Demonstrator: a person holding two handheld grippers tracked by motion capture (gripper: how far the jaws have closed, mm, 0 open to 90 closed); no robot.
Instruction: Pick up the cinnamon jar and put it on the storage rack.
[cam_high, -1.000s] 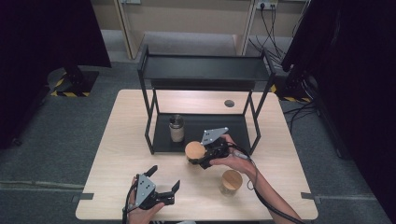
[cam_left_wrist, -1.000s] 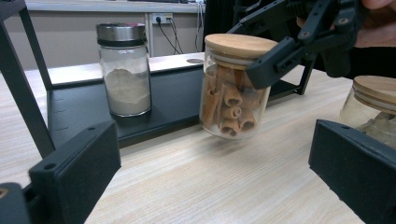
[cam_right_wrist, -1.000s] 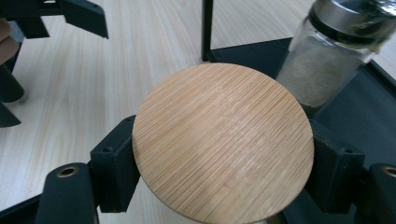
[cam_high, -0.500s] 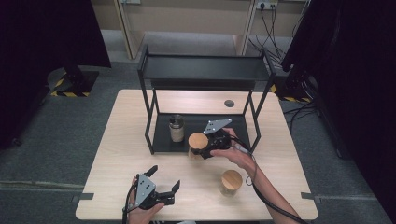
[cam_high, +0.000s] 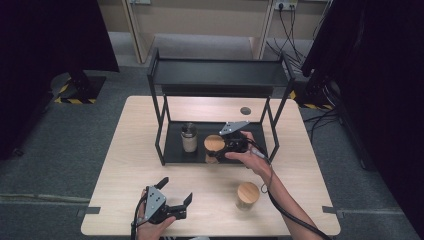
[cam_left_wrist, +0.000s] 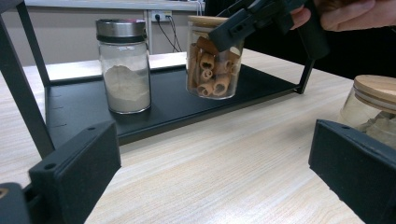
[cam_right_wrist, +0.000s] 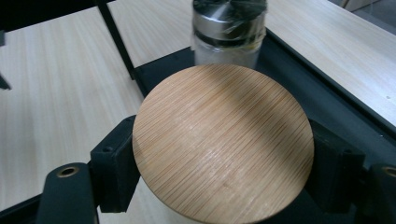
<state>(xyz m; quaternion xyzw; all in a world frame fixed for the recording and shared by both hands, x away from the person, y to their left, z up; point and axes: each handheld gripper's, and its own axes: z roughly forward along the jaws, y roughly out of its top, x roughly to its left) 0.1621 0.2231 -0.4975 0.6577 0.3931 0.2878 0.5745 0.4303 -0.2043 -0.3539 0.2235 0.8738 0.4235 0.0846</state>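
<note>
- My right gripper (cam_high: 223, 145) was clamped on the cinnamon jar (cam_left_wrist: 212, 56), now on the rack's bottom shelf (cam_high: 172, 150).
- Left gripper (cam_high: 176, 193) sat apart; second wooden-lidded jar (cam_high: 248, 195) remained near the counter's (cam_high: 125, 150) front edge.

table (cam_high: 310, 165): pale wood-grain top, smooth, matt
rack (cam_high: 215, 75): black metal frame and shelves, matt, smooth
cinnamon jar (cam_left_wrist: 214, 65): clear glossy glass; lid (cam_right_wrist: 223, 140) of light wood with a fine straight grain, matt
powder jar (cam_left_wrist: 123, 70): clear glass, slightly frosted by white powder inside; cap of brushed silver metal with a dull shine
third jar (cam_high: 248, 196): clear glass, light wooden lid, matt
right gripper (cam_high: 231, 143): black matt plastic; grey metal-looking plate on top
left gripper (cam_high: 175, 196): black matt plastic jaws, faintly grainy surface; grey plate on top
floor (cam_high: 75, 150): grey carpet, rough, matt
</note>
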